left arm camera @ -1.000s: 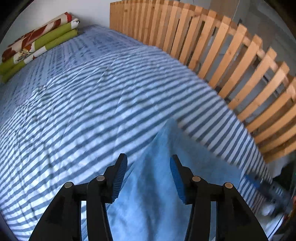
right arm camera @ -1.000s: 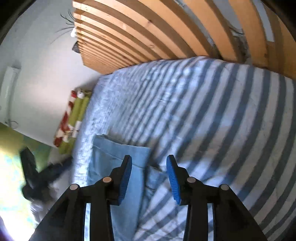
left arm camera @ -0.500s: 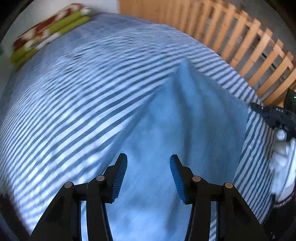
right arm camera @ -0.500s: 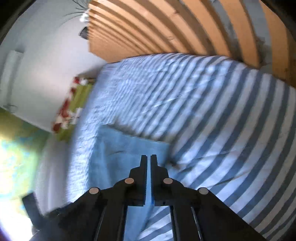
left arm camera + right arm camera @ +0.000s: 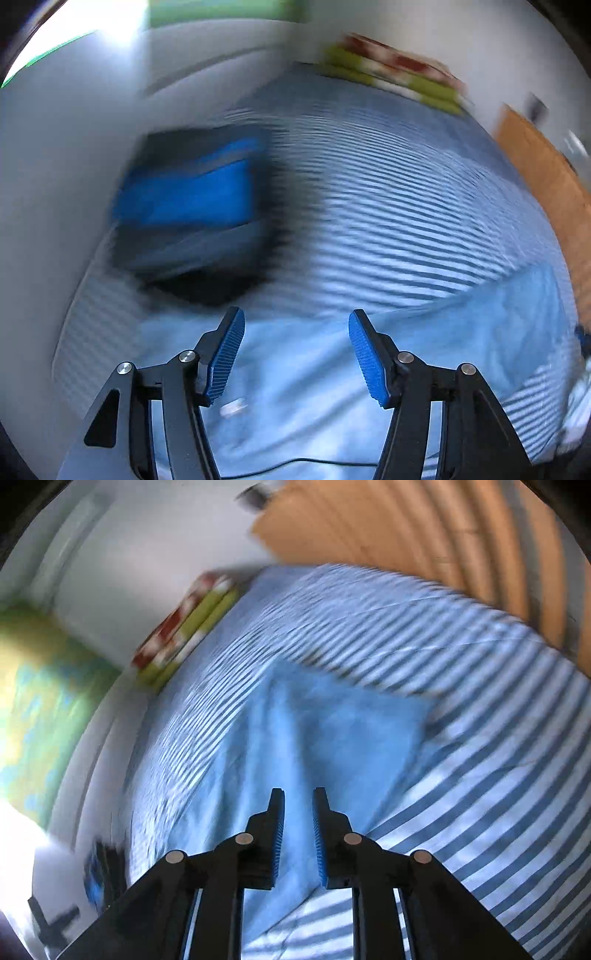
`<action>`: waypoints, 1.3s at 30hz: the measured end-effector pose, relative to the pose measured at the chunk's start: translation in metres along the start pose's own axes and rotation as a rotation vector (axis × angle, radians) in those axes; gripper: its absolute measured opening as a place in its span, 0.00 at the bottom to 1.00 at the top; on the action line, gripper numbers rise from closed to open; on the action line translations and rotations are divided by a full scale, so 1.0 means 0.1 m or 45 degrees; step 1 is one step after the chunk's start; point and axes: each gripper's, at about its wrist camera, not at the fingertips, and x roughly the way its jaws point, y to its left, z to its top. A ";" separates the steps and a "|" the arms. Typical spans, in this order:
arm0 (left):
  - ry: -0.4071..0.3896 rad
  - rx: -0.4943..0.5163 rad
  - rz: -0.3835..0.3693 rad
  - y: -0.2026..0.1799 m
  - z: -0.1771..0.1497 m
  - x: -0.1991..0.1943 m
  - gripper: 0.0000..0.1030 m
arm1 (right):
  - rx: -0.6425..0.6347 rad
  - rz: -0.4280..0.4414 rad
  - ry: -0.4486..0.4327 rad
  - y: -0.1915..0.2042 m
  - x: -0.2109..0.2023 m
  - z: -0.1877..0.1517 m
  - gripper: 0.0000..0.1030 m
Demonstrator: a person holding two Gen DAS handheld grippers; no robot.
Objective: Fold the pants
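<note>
We judged the step in hand to be reaching for fresh hold points, so each edge should be pinched squarely before any lift. The left tool (image 5: 295, 354) was spreading wider with nothing between its pads; the right tool (image 5: 298, 836) was parting too, equally empty. The pants (image 5: 332, 731), pale blue and soft, lay flat on the striped bed (image 5: 498, 775) just ahead of and beneath both tools, motion-blurred.

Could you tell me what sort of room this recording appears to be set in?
Most likely a bedroom. The light blue pants lie on a bed with a blue-and-white striped cover, a wooden slatted frame stands beside it, and folded patterned bedding sits at the far end.
</note>
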 end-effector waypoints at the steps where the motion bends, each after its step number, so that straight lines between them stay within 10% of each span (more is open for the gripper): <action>1: -0.002 -0.065 0.010 0.29 -0.09 -0.05 0.62 | -0.080 0.030 0.024 0.18 0.03 -0.12 0.19; 13: 0.078 -0.457 -0.005 2.25 -1.16 -0.01 0.72 | -0.592 0.166 0.451 1.86 0.64 -1.51 0.24; 24: 0.184 -0.352 -0.150 1.91 -1.61 0.63 0.77 | -0.962 0.406 0.873 2.73 0.56 -3.49 0.36; 25: 0.175 -0.343 -0.140 1.87 -1.60 0.64 0.74 | -0.985 0.419 0.893 2.80 0.56 -3.67 0.36; 28: 0.183 -0.289 -0.067 1.79 -1.57 0.67 0.25 | -0.969 0.485 0.957 2.98 0.67 -4.10 0.36; 31: 0.171 -0.276 -0.065 1.79 -1.56 0.64 0.26 | -0.970 0.514 0.953 3.14 0.70 -4.34 0.36; 33: 0.129 -0.319 -0.075 1.88 -1.58 0.57 0.29 | -0.941 0.516 0.979 3.22 0.74 -4.47 0.36; 36: 0.110 -0.381 -0.135 1.99 -1.61 0.54 0.86 | -0.864 0.499 0.987 3.27 0.77 -4.57 0.43; 39: 0.135 -0.346 -0.171 1.92 -1.67 0.57 0.90 | -0.877 0.439 0.902 3.31 0.80 -4.62 0.43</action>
